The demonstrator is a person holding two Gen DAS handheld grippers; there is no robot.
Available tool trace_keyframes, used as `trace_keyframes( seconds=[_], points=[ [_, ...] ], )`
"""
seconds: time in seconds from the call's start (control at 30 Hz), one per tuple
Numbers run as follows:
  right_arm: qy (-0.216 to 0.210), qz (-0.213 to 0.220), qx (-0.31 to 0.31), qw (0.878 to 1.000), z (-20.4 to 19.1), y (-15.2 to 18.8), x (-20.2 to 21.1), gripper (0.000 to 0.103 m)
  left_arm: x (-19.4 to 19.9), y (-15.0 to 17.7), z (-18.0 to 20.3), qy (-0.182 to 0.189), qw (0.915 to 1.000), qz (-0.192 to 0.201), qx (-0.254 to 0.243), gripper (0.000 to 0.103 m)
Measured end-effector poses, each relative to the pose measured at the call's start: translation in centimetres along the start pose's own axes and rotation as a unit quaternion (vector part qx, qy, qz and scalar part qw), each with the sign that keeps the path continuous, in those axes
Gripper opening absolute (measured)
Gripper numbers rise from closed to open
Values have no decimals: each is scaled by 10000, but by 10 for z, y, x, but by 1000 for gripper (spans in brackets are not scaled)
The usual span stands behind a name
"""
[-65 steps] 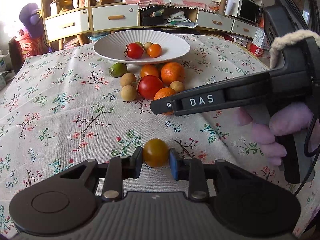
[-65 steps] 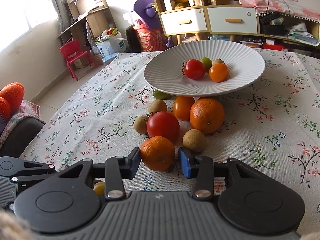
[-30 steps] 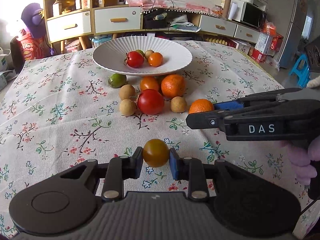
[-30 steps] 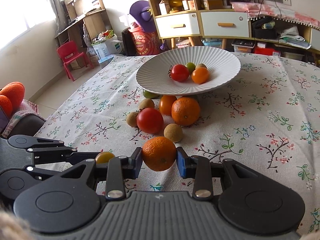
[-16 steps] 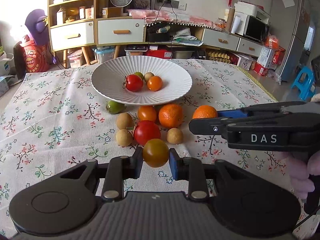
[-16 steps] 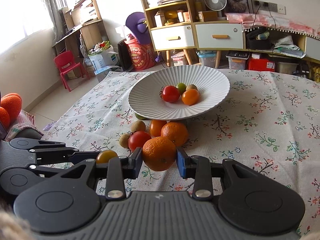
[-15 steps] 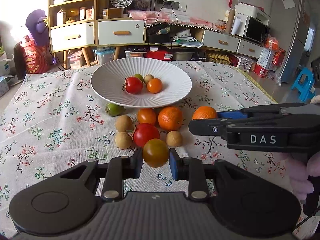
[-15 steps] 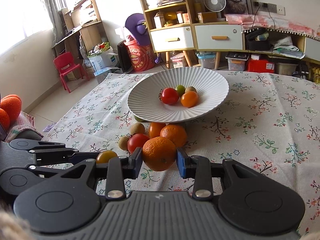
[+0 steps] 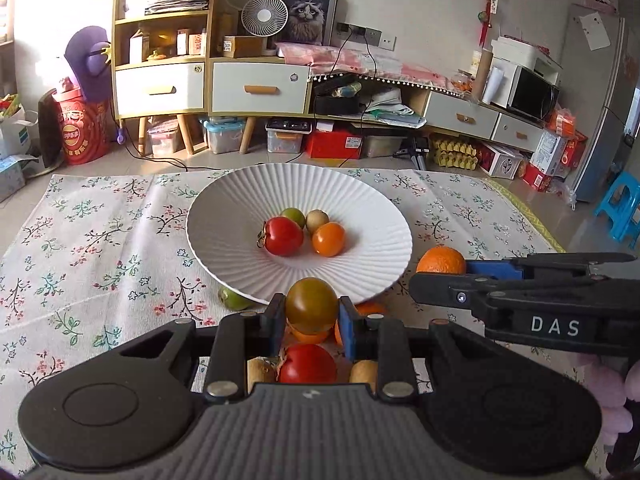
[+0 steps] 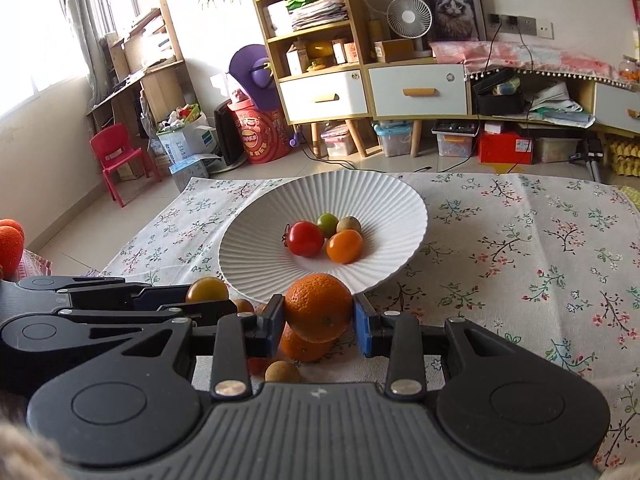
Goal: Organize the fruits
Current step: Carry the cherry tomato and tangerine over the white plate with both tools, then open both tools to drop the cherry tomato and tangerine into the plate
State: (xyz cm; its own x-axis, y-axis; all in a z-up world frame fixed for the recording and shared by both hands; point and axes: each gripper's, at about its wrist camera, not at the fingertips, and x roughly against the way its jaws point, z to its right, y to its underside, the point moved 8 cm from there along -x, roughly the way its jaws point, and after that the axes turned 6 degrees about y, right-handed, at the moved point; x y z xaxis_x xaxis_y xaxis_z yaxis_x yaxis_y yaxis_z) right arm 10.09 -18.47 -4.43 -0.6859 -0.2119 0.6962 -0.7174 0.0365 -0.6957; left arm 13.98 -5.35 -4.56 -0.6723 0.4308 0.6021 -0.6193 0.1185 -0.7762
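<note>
Standing beside the flower-printed cloth-covered surface [image 9: 100,248], I note both tongs raised over it, each loaded. The left tongs [image 9: 312,322] are clamped narrow on a small round yellow-brown tomato [image 9: 311,305], pads pressing both its sides; it hangs just before the near rim of the wide white ribbed ceramic plate [image 9: 360,208]. The right tongs [image 10: 319,326] grip a round dimpled orange [image 10: 318,307], likewise held clear of the cloth at the plate's near rim. In the left wrist view the right tongs [image 9: 444,270] reach in from the right with the orange at their tip, close beside the plate's edge.

Four fruits lie together in the plate's hollow: a red tomato with stem [image 9: 283,236], a small green fruit [image 9: 294,215], a small tan round fruit [image 9: 317,220] and a small orange fruit [image 9: 328,239].

Loose fruit lies on the cloth below the tongs: a green fruit [image 9: 234,299] partly under the plate's rim, a second red tomato [image 9: 307,364], two tan round fruits [image 9: 260,372] either side of it, and more orange fruit, mostly hidden.
</note>
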Motion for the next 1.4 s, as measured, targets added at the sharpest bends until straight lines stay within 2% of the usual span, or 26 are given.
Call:
trace_keyframes(
  seconds=[0.13,0.63,1.07,1.4],
  points=[
    [60,-11,91,9999,5,-6,-10,33,-12,-9,-4,43,9999,84,48,20],
    [345,-140,310,9988,29,-31,-59,33,-68,-20,-7,45,9997,-107,198,20],
    [485,-253,472,9974,34,-43,-86,33,-80,-19,-13,38,9998,-175,118,21],
    [479,-267,595,9967,30,-44,-88,33,-82,-22,-11,10,9998,-182,24,21]
  ],
)
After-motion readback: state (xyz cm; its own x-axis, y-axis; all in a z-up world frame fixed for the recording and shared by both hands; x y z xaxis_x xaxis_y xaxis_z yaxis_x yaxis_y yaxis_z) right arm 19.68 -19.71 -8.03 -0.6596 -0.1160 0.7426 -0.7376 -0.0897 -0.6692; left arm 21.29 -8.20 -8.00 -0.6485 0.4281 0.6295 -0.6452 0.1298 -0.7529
